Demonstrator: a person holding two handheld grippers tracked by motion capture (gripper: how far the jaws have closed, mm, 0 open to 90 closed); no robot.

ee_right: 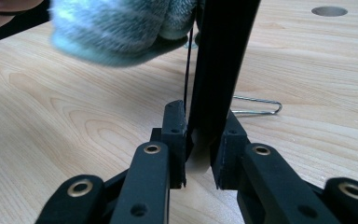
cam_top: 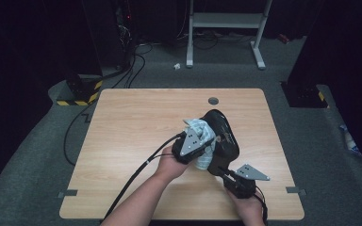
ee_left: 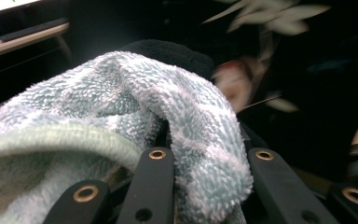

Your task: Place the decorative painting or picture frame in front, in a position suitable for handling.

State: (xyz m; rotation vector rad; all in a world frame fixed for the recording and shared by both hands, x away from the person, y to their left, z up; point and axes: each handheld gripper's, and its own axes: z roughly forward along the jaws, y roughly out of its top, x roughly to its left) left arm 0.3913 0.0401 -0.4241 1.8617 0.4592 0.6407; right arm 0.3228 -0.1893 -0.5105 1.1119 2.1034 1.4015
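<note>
A fluffy light-blue cloth (cam_top: 198,127) hangs just above the middle of the wooden table (cam_top: 136,117), against a black bag (cam_top: 225,134). My left gripper (cam_top: 209,142) is shut on the cloth, which bulges between and over its jaws in the left gripper view (ee_left: 121,93); black fabric (ee_left: 168,49) shows right behind it. My right gripper (cam_top: 221,170) sits near the front edge, shut on the bag's lower rim. In the right gripper view the pads (ee_right: 175,140) pinch a flat black edge (ee_right: 223,56) that rises upward, with the cloth (ee_right: 116,28) above left.
A bent metal wire clip (ee_right: 256,105) lies on the table just past the right gripper. A round cable hole (cam_top: 213,100) sits near the far edge. Beyond the table are a metal stand's legs (cam_top: 226,28) and floor cables (cam_top: 132,70).
</note>
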